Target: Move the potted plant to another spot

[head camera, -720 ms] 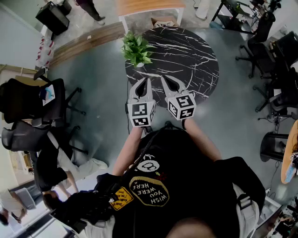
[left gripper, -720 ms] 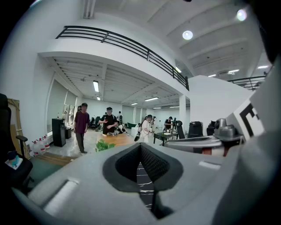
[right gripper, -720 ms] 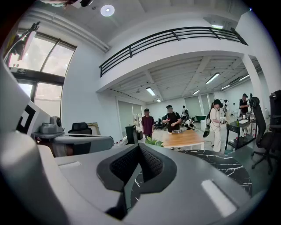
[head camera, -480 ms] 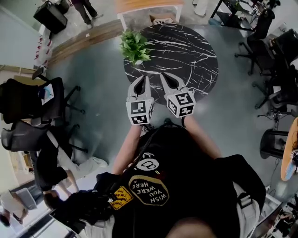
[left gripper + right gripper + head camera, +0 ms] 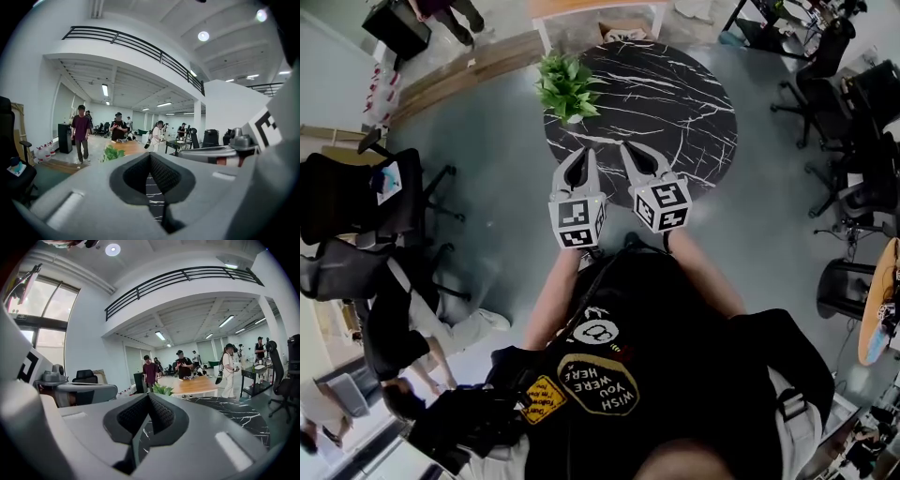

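Left tool (image 5: pixel 587 155) and right tool (image 5: pixel 630 150) are closed tight and empty over the bench's (image 5: pixel 694 112) near edge. The plant (image 5: pixel 565 86) sits at the far-left edge, apparently awaiting pickup.

- The round marble table (image 5: pixel 684 122) is bare from its near edge across the middle to its right edge, leaving open passage.
- The potted plant (image 5: pixel 565 84) at the far left edge is the only obstacle on top.
- A wooden table (image 5: pixel 600 7) stands just beyond the far edge.
- Office chairs (image 5: pixel 814 58) crowd the floor to the right.
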`<action>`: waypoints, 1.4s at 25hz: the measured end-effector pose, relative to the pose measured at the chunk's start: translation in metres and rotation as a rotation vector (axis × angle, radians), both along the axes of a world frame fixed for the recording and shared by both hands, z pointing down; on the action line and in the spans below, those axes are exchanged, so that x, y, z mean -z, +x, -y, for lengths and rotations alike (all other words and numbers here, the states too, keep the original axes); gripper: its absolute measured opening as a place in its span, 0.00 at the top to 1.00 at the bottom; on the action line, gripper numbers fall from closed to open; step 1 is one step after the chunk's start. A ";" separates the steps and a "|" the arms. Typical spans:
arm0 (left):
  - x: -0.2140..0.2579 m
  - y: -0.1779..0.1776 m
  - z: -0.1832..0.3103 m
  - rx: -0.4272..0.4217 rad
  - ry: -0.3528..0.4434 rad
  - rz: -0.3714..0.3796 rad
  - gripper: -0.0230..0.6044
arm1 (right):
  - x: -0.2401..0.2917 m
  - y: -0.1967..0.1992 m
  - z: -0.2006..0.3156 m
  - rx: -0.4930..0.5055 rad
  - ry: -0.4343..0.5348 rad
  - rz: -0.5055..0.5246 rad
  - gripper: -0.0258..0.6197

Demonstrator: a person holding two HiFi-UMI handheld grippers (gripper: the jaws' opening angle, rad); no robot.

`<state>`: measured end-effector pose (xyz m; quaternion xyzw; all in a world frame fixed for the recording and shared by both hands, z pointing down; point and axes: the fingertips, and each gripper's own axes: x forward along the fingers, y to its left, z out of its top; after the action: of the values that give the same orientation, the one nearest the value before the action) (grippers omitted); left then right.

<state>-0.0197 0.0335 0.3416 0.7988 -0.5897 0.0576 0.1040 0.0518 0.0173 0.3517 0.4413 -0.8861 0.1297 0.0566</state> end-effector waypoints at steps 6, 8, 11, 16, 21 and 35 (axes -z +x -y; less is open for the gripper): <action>-0.041 -0.010 0.000 0.036 -0.045 -0.021 0.96 | -0.041 -0.013 0.010 0.041 -0.066 0.006 0.96; -0.056 -0.015 0.007 0.050 -0.071 -0.025 0.96 | -0.057 -0.026 0.017 0.072 -0.075 0.002 0.96; -0.066 -0.026 0.023 0.054 -0.068 0.007 0.96 | -0.074 -0.045 0.032 0.103 -0.080 -0.007 0.96; -0.101 -0.059 0.062 0.029 -0.085 0.023 0.96 | -0.108 -0.072 0.065 0.064 -0.106 -0.024 0.96; -0.133 -0.091 0.097 -0.017 -0.113 -0.001 0.96 | -0.148 -0.103 0.105 0.016 -0.065 -0.052 0.94; -0.180 -0.144 0.094 0.053 -0.213 -0.046 0.96 | -0.346 -0.151 0.202 -0.109 -0.254 -0.206 0.20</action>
<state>-0.1639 -0.0608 0.5219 0.7685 -0.5986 0.0990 0.2034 -0.0995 -0.1851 0.6975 0.4890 -0.8268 0.1977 0.1956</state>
